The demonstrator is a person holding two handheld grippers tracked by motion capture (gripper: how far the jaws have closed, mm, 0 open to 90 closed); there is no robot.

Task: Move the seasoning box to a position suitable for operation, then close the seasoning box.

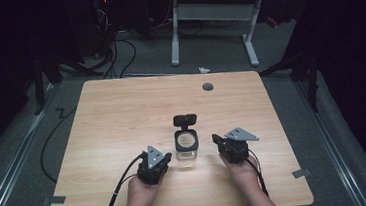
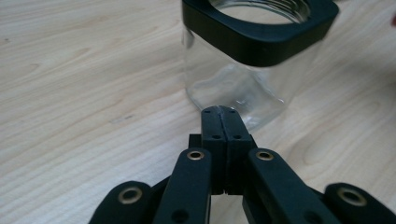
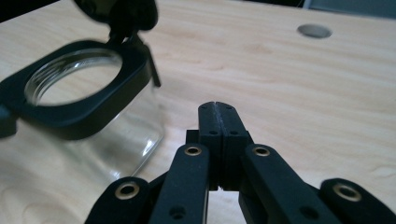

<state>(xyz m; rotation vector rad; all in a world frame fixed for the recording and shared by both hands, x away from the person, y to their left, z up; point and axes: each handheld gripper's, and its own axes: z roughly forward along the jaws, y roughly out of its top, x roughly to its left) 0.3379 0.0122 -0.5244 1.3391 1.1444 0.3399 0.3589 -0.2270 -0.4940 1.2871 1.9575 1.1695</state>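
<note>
1. I count one jar (image 1: 187, 147): clear glass, square black collar, its hinged lid (image 1: 185, 119) flipped open and standing up on the far side.
2. The jar stands on the table (image 1: 121, 113), nearer the near edge than the far one and about midway between the left and right edges.
3. I hold two claws. My left claw (image 1: 167, 157) sits just left of the jar, its tips pointed at the glass and close to it; in the left gripper view the tips (image 2: 220, 114) come just short of the jar's lower wall (image 2: 233, 84), and I cannot tell whether they touch.
4. My right claw (image 1: 215, 139) sits just right of the jar, apart from it; in the right gripper view the jar (image 3: 84, 116) stands off to the left of my tips (image 3: 215, 109).
5. Both claws are clenched, jaw against jaw, with nothing between them.
6. One grey round plug (image 1: 207, 86) lies near the far edge, towards the right corner.
7. Two grey tape tabs sit at the near edge, one by the left corner (image 1: 54, 200), one by the right (image 1: 301, 173).
8. The far half of the table and both side margins lie open wood.
</note>
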